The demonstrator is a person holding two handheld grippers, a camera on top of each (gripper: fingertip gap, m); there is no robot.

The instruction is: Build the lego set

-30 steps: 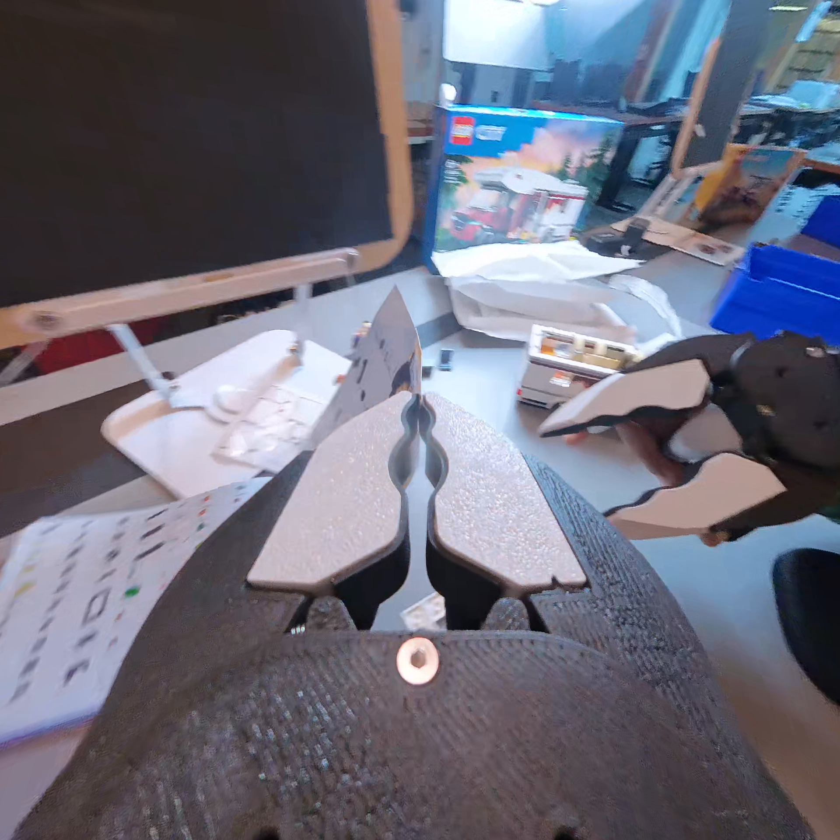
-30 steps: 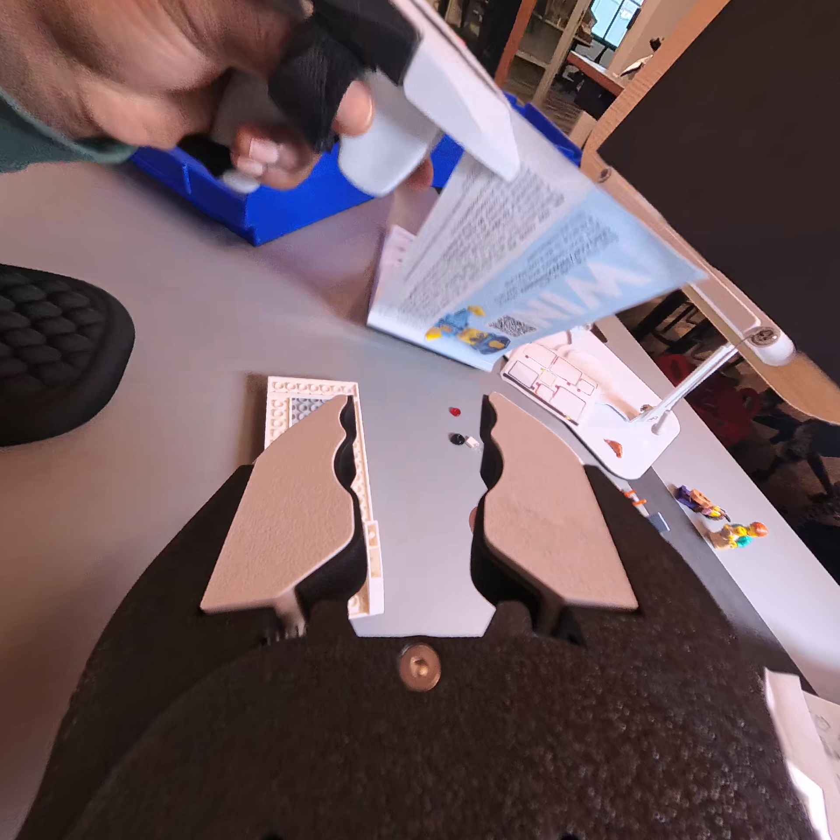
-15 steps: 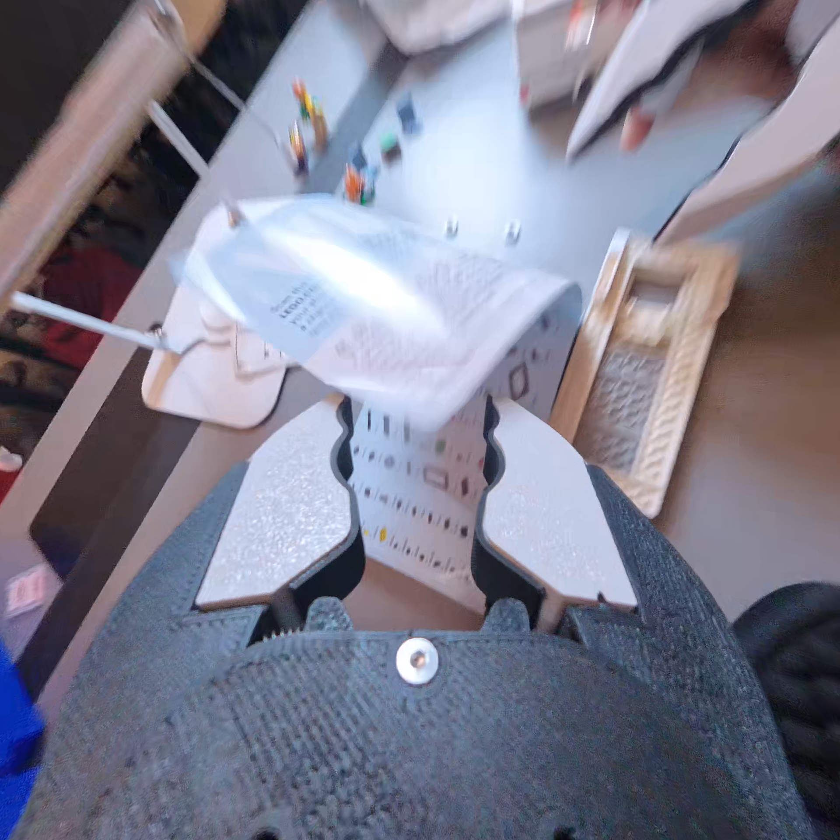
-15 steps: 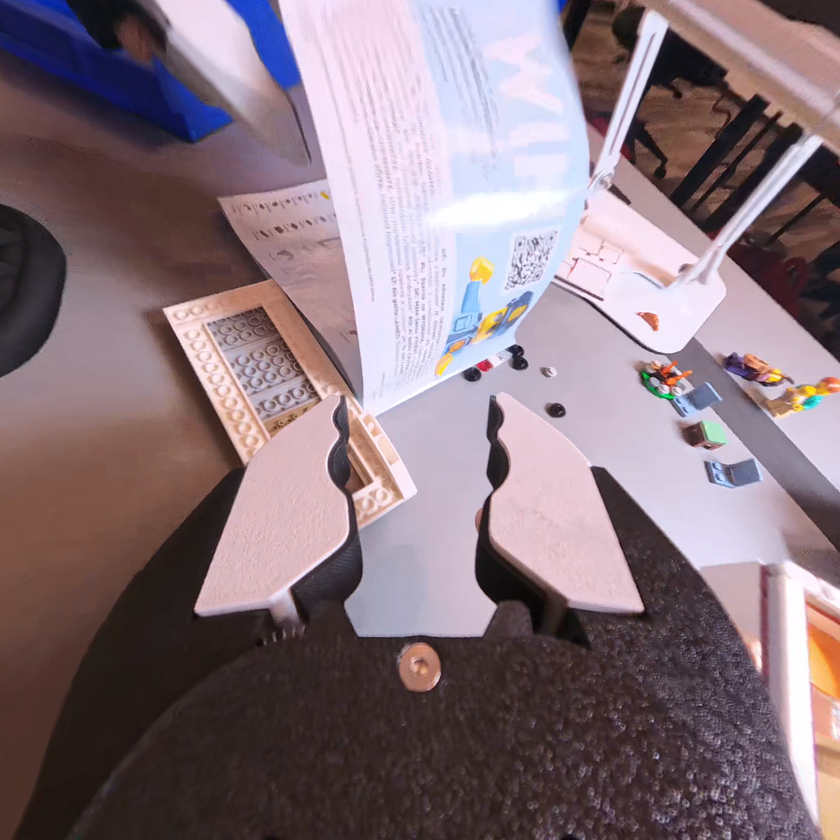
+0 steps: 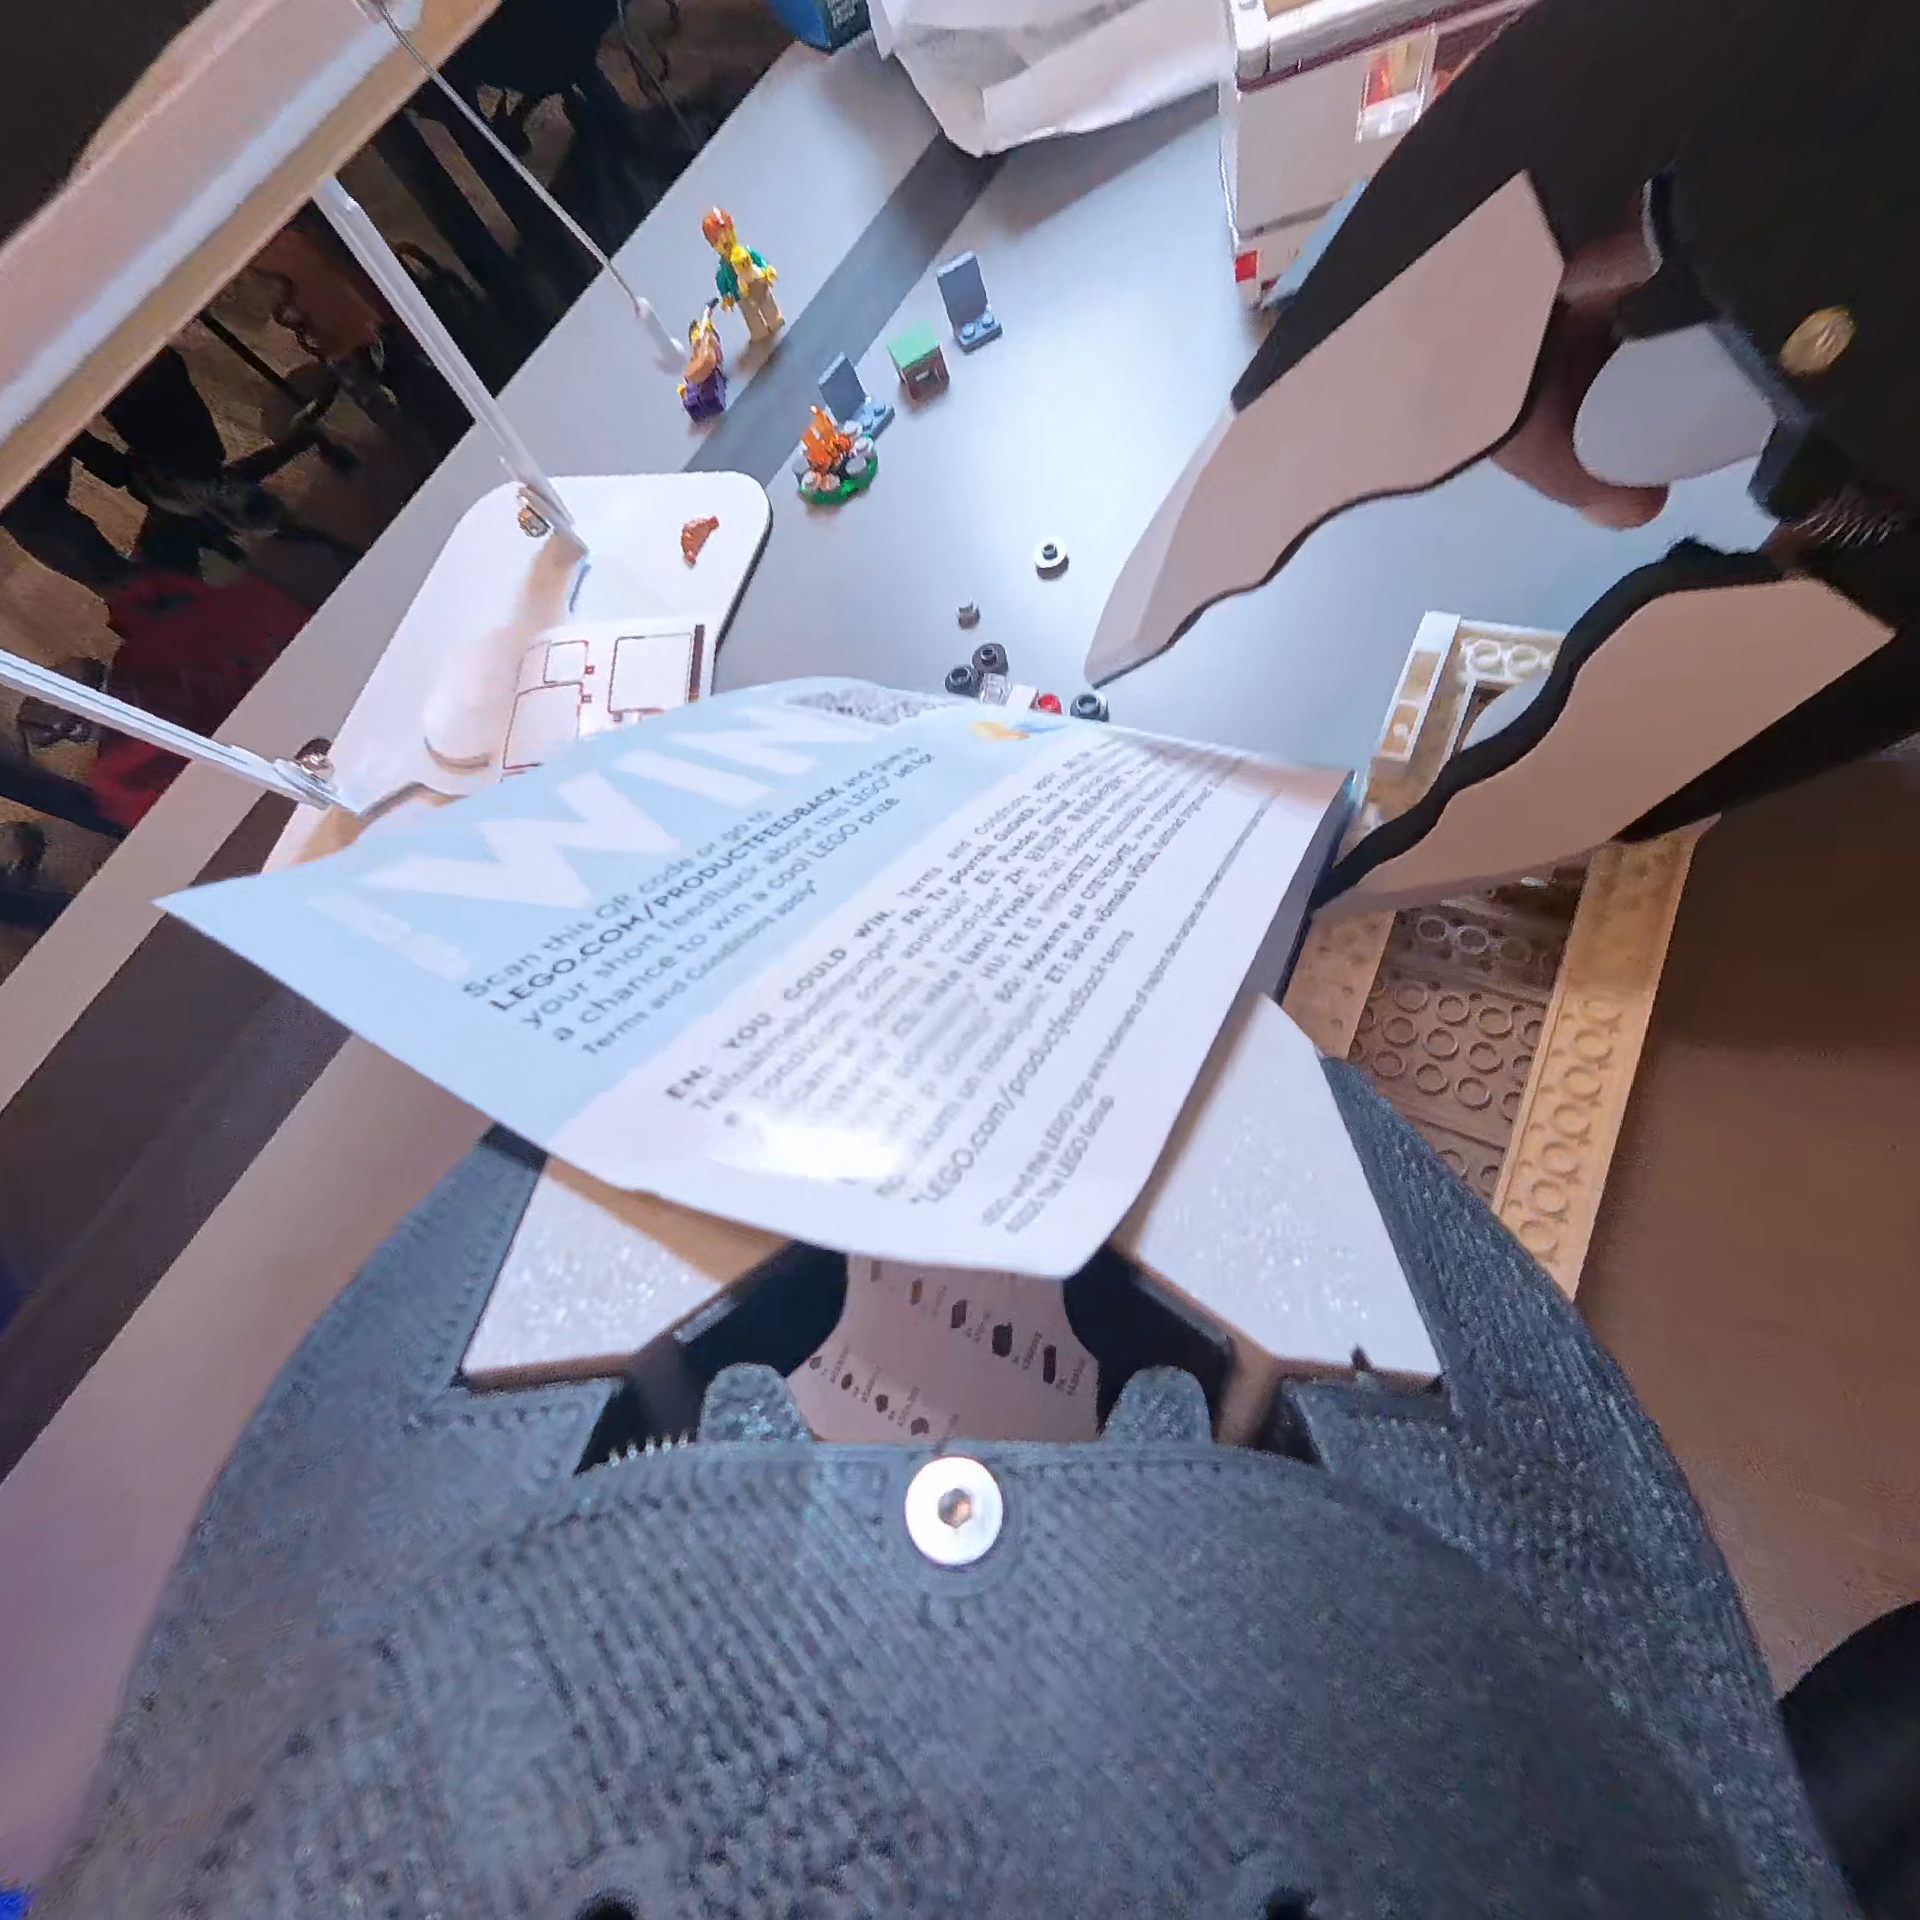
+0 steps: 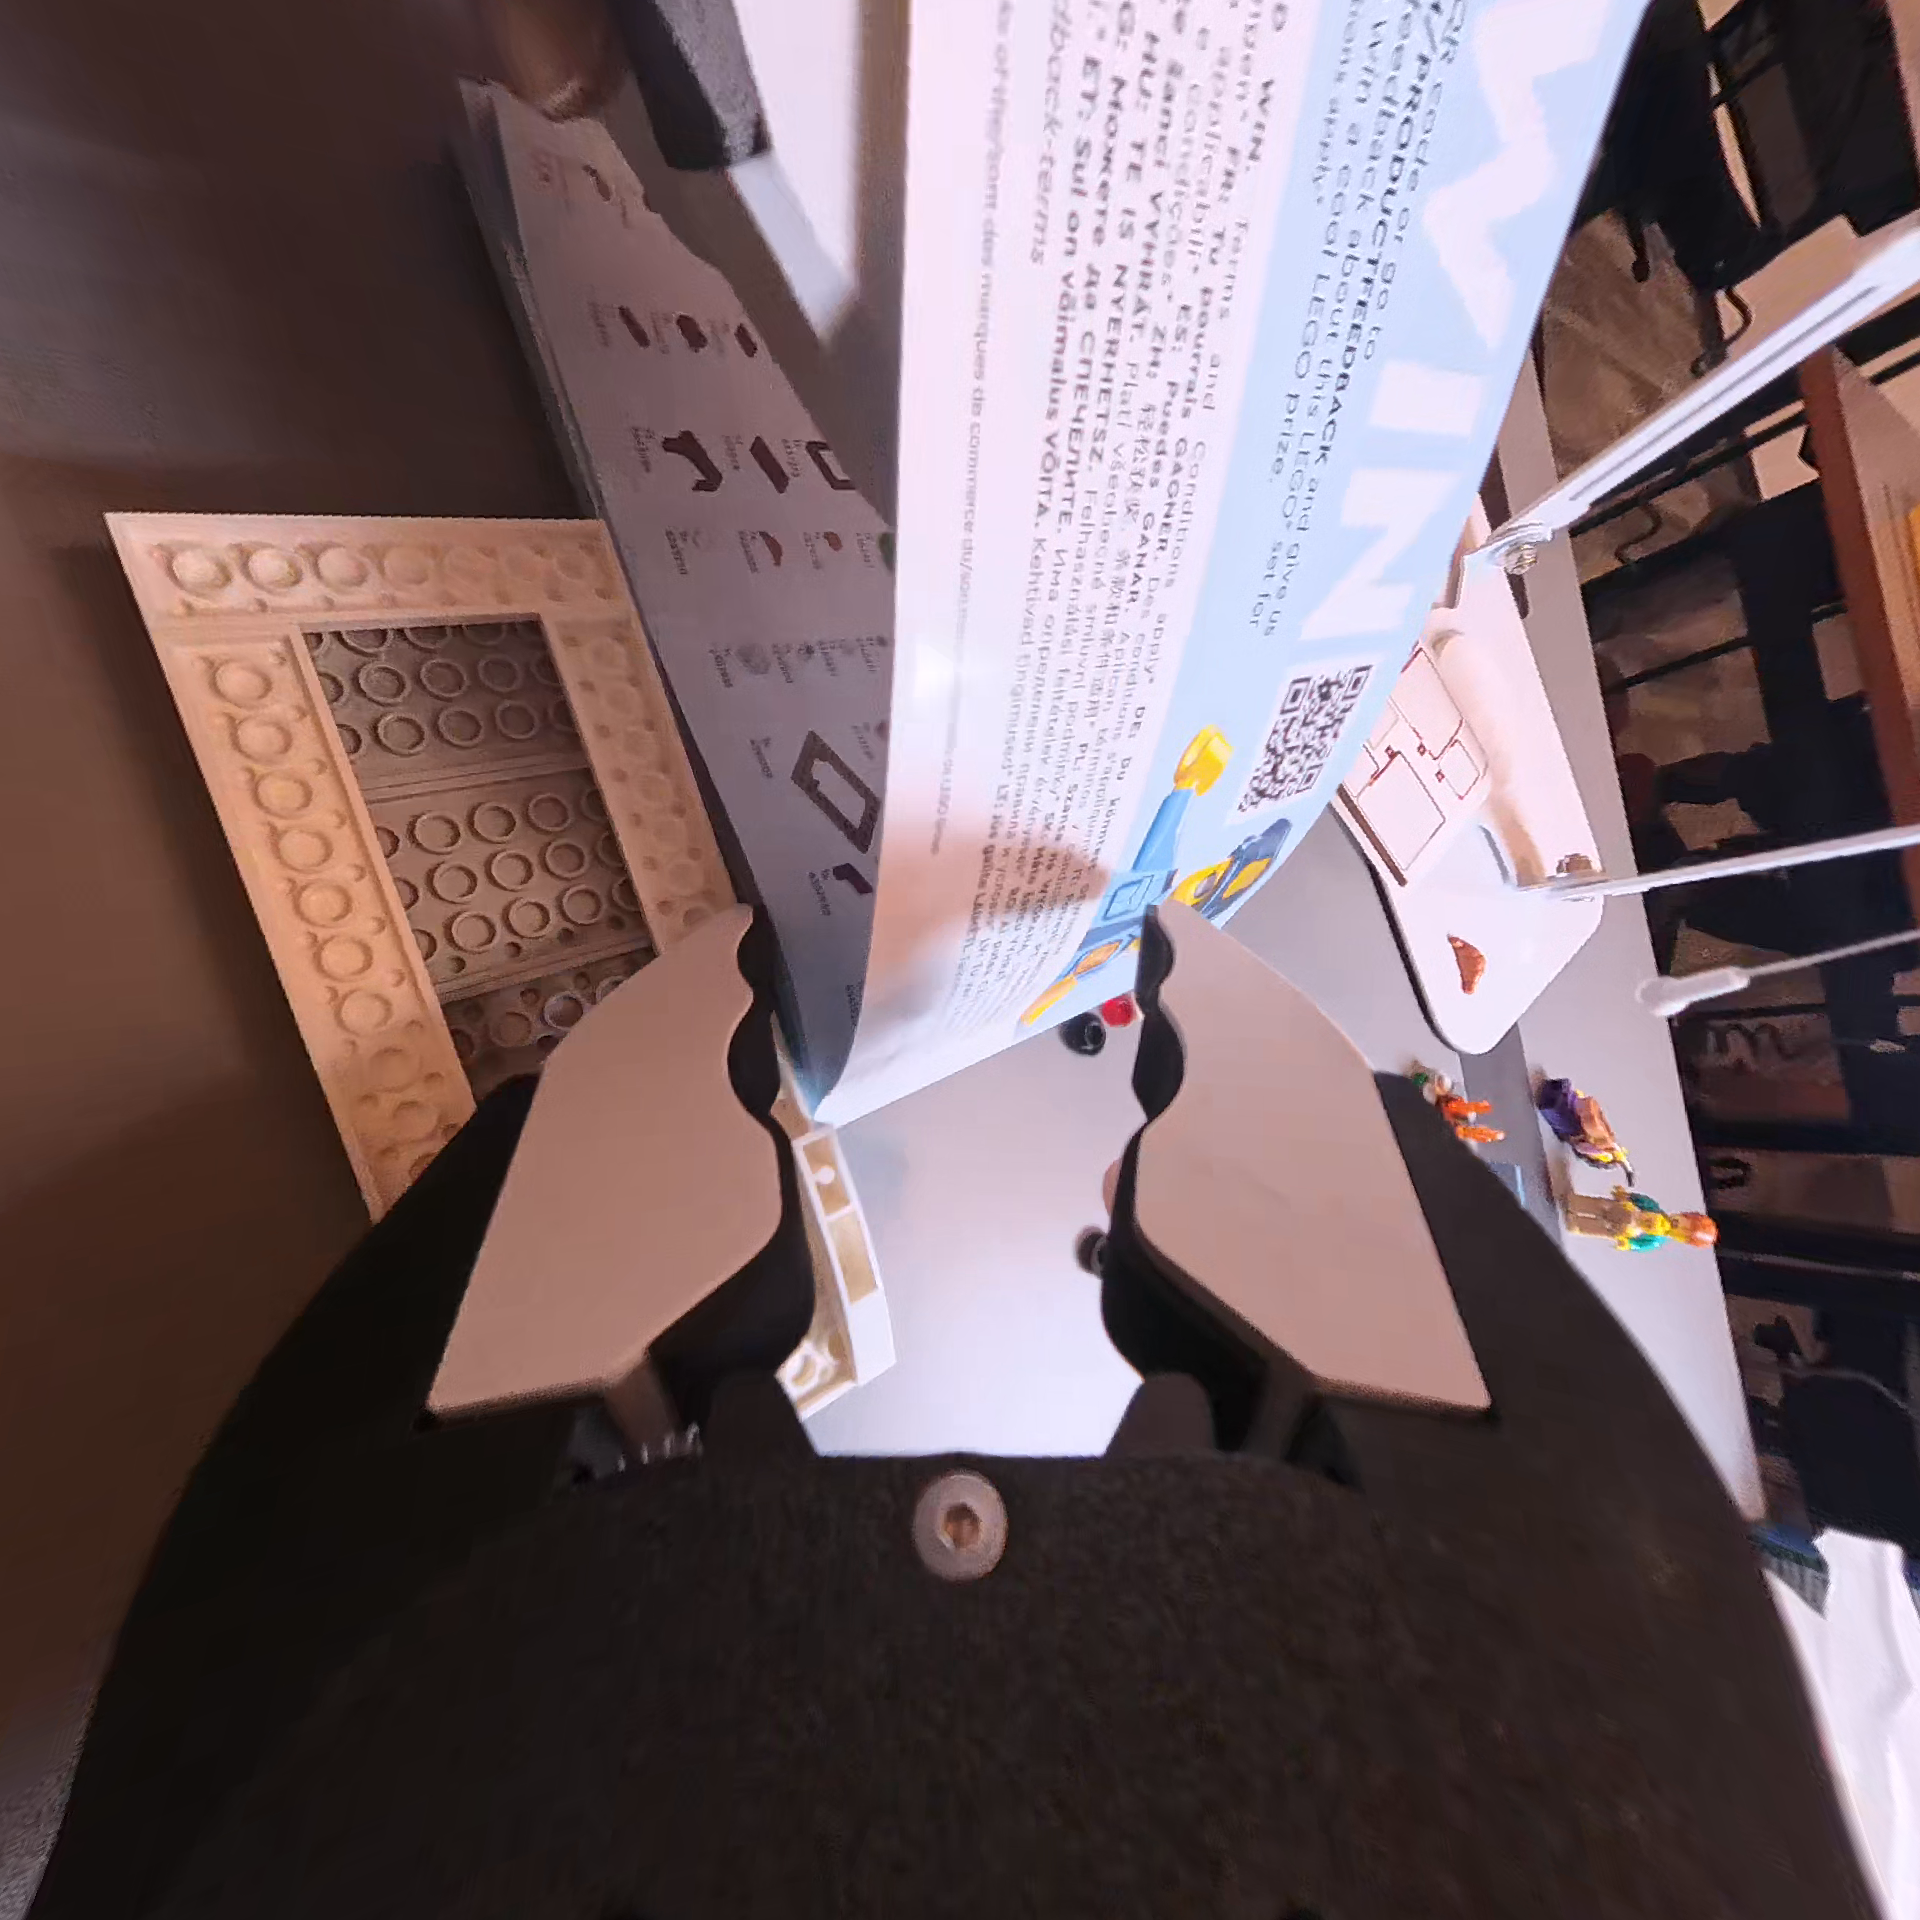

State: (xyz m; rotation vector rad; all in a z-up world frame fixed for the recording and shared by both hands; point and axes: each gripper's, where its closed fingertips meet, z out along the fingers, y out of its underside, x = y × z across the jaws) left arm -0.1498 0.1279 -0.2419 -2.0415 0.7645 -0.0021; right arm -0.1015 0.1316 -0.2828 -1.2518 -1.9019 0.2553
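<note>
An instruction booklet (image 5: 779, 935) lies open on the grey table, its light blue and white cover page curling up. In the left wrist view that page drapes over my left gripper (image 5: 940, 1091) and hides its fingertips. The fingers (image 5: 1268, 1195) stand wide apart at their bases, so it is open and grips nothing. My right gripper (image 6: 951, 925) is open. The booklet's (image 6: 1091, 520) lower page edge hangs between its fingers without being pinched. It also shows in the left wrist view (image 5: 1226, 790), open, at the booklet's right edge, with a hand behind it.
A tan studded baseplate (image 6: 416, 779) lies beside the booklet, also seen in the left wrist view (image 5: 1475, 1039). Small black and red round pieces (image 6: 1101, 1013) lie past the page edge. A white stand base (image 5: 582, 623), minifigures (image 5: 743, 275) and a white brick building (image 5: 1309, 125) stand farther off. One gripper's finger ends stand about 7 centimetres off the other's. From the right gripper's tips to the white brick building (image 5: 1309, 125) is close to 20 centimetres.
My left gripper, shut on a booklet page a second ago, has opened, let it go and tilted down over the booklet. The right gripper stayed open and came in to the page edge.
</note>
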